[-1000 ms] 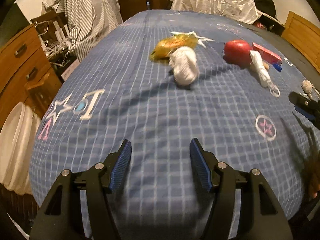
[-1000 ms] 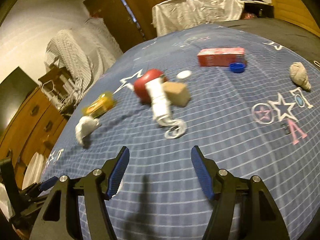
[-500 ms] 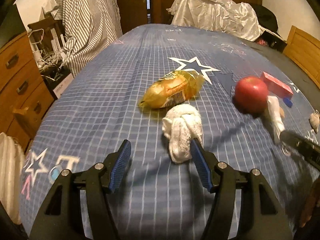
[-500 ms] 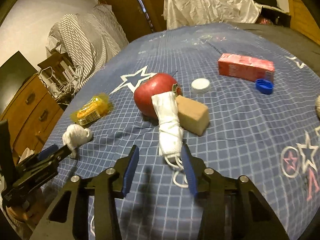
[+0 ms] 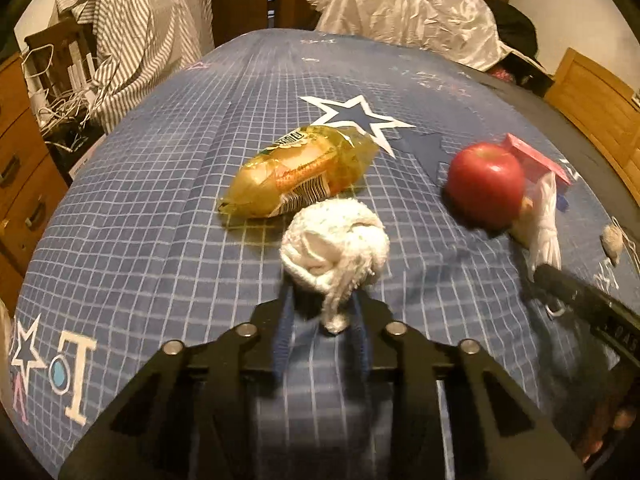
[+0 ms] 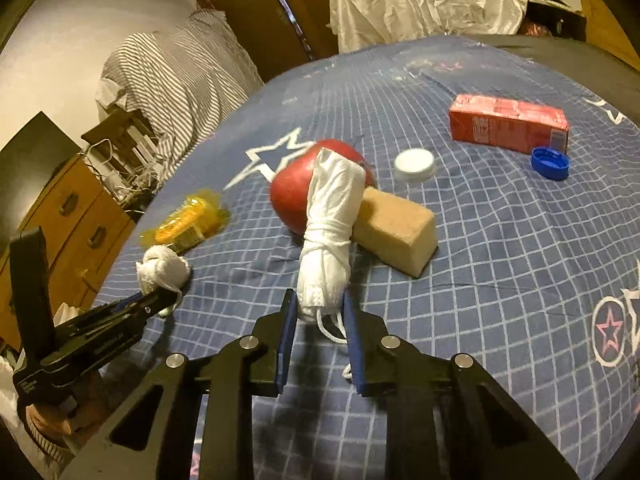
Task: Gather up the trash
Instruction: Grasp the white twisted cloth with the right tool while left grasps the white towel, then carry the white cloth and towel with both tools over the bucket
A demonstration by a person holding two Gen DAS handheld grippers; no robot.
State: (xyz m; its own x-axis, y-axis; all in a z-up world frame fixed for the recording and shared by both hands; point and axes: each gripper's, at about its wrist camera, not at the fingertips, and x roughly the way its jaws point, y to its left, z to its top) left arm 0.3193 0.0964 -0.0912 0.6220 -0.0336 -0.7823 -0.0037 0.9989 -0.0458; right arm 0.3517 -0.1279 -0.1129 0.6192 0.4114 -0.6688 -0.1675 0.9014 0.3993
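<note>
Bedroom, dim and warm-lit; blue grid-patterned bedspread (image 5: 168,184) with white stars filling both frames. Comparing with half a second ago: both pairs of fingers narrowing from wide open to nearly closed, each around a piece of trash.

Left gripper (image 5: 322,322) at lower centre of the left view, pinching the dangling tail of a crumpled white tissue wad (image 5: 334,246), soft and fluffy, lying just below a glossy yellow snack wrapper (image 5: 298,172). Right gripper (image 6: 320,312) at lower centre of the right view, clamping the near end of a rolled white face mask (image 6: 330,232), bound with its own ear loop, leaning on a smooth red apple (image 6: 290,196) and a porous tan sponge block (image 6: 396,228).

Probably meaning two grasps secured, lifting coming next. Farther back, upper right: red carton (image 6: 508,124), white cap (image 6: 414,164), blue cap (image 6: 551,163).
</note>
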